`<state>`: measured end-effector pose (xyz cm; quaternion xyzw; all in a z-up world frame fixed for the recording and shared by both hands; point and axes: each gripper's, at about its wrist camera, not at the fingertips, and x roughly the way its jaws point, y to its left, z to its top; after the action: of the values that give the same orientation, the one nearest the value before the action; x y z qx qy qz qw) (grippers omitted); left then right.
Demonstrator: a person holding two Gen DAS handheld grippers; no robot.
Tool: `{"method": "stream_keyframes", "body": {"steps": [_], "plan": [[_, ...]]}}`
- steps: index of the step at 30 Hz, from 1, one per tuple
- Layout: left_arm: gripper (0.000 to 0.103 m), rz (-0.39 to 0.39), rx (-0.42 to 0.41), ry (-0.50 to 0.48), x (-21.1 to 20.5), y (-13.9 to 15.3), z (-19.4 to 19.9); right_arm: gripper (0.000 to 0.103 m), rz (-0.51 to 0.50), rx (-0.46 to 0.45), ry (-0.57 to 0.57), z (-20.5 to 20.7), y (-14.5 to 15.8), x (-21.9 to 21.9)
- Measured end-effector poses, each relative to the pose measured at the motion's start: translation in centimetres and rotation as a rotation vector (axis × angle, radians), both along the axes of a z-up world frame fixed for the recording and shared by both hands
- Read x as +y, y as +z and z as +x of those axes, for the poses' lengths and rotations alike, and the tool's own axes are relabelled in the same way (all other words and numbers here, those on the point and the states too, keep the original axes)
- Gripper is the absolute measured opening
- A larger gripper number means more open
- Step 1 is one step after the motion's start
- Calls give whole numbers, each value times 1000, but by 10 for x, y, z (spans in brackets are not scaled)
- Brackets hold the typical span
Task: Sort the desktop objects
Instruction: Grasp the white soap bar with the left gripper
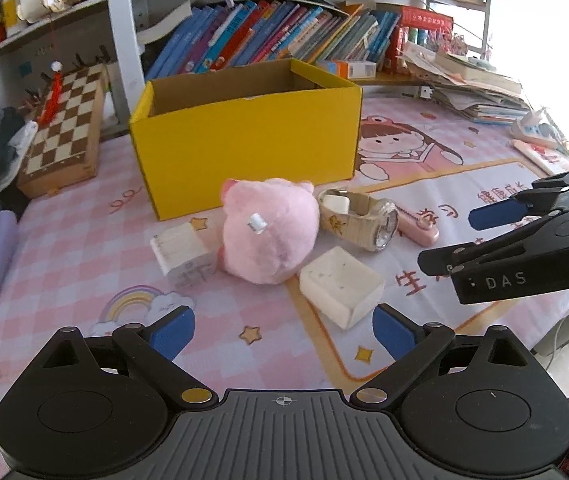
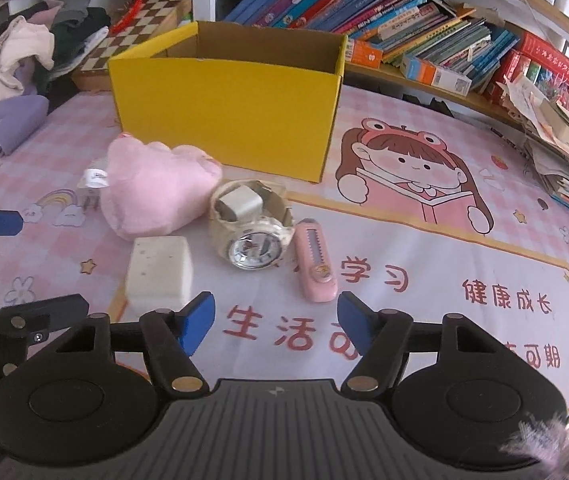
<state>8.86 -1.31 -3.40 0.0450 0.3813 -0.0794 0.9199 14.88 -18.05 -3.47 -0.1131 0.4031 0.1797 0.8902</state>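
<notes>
Progress: nothing sorted as far as I can see; the yellow box [image 1: 244,136] looks empty, though its floor is hidden.
Left to do: plush [image 1: 270,236], watch [image 2: 250,226], pink case [image 2: 316,266], white block [image 2: 160,272], small carton [image 1: 182,256] all lie on the mat just before the box.
Left gripper [image 1: 283,330]: fingers apart, holding nothing.
Right gripper [image 2: 275,326]: fingers apart, holding nothing.
Room: bare mat near both grippers; the box's front wall needs lifting over.

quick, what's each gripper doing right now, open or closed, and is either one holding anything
Left gripper: open, holding nothing, above the pink checked desk mat.
Right gripper: open, holding nothing, near the pink oblong plastic case.
</notes>
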Motion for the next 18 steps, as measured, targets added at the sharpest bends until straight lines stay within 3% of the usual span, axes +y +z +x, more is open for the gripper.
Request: {"method": "stream_keyframes", "body": {"steps": [3, 9, 18], "plan": [[95, -12, 25, -17, -6, -5, 8, 65, -7, 17, 9, 10, -3, -2], [83, -37, 84, -28, -14, -18, 22, 64, -18, 44, 37, 28, -8, -4], [83, -44, 135, -17, -23, -31, 41, 62, -13, 108, 61, 56, -16, -6]]}}
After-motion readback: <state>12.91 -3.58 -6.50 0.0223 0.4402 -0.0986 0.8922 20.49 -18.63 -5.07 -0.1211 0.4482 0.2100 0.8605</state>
